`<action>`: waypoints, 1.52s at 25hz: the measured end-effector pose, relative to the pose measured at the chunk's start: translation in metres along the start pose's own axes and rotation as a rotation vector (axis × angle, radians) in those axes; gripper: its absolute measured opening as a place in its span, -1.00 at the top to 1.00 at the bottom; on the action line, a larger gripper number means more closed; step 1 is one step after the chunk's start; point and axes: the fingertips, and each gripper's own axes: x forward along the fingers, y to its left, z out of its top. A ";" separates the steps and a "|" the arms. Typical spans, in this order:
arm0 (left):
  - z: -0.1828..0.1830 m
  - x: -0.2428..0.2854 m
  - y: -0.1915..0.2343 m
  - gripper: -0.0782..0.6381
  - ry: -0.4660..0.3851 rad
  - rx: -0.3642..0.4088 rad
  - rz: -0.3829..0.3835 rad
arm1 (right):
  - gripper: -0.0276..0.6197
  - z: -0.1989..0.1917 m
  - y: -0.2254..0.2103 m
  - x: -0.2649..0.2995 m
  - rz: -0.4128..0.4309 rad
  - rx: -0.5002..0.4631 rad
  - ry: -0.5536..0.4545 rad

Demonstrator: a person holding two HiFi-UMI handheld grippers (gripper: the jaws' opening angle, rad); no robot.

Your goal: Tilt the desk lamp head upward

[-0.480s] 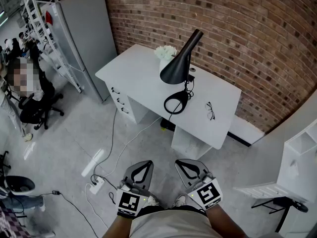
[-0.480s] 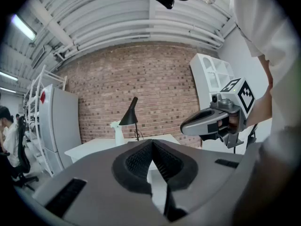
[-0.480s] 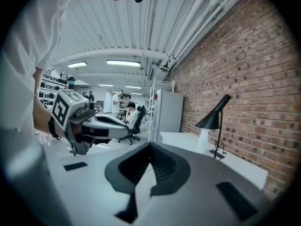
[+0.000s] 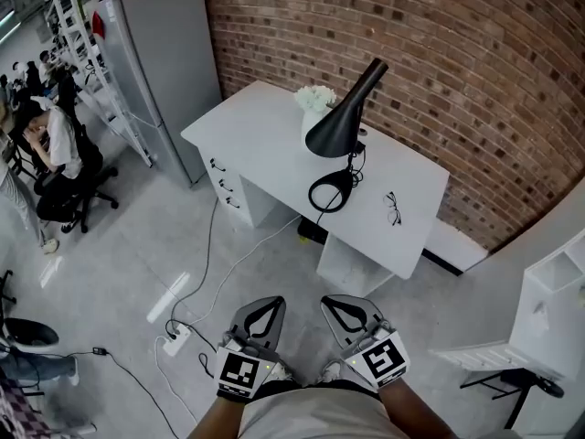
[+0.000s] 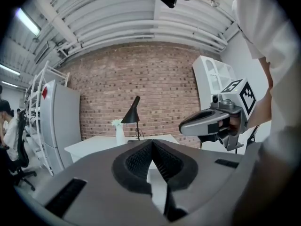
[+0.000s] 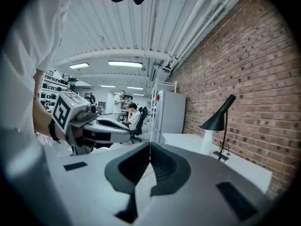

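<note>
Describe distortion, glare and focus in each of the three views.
Head view: wide-angle bowing curves the red brick wall; the glossy grey floor carries a bright glare streak. Left gripper view: black round vignette, the closed left tongs soft up close, black cone-shaded desk lamp fairly sharp. Right gripper view: same vignette, ceiling strip lights blown out.

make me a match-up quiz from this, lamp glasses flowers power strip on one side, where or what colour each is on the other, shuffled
1 lamp
2 glasses
3 flowers
4 power strip

A on the floor, in front of the desk
B black, standing on the middle of the desk
C white, just behind the lamp
D lying flat near the desk's right end in the head view

Pairs: 1-B, 2-D, 3-C, 4-A
</note>
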 end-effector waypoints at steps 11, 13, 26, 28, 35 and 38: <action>-0.017 -0.009 0.006 0.76 0.009 -0.039 -0.048 | 0.86 -0.005 0.011 0.016 -0.032 0.019 0.022; -0.020 -0.015 0.012 0.76 -0.001 -0.042 -0.056 | 0.86 -0.006 0.018 0.023 -0.040 0.021 0.024; -0.039 -0.005 0.031 0.76 0.002 -0.091 -0.137 | 0.86 -0.008 0.024 0.042 -0.105 0.024 0.058; -0.039 0.003 0.030 0.76 0.007 -0.097 -0.151 | 0.86 -0.010 0.018 0.044 -0.111 0.032 0.061; -0.038 0.050 0.038 0.76 0.029 -0.084 -0.164 | 0.86 -0.018 -0.029 0.063 -0.107 0.057 0.044; -0.027 0.078 0.049 0.76 0.026 -0.090 -0.157 | 0.86 -0.012 -0.061 0.076 -0.096 0.051 0.028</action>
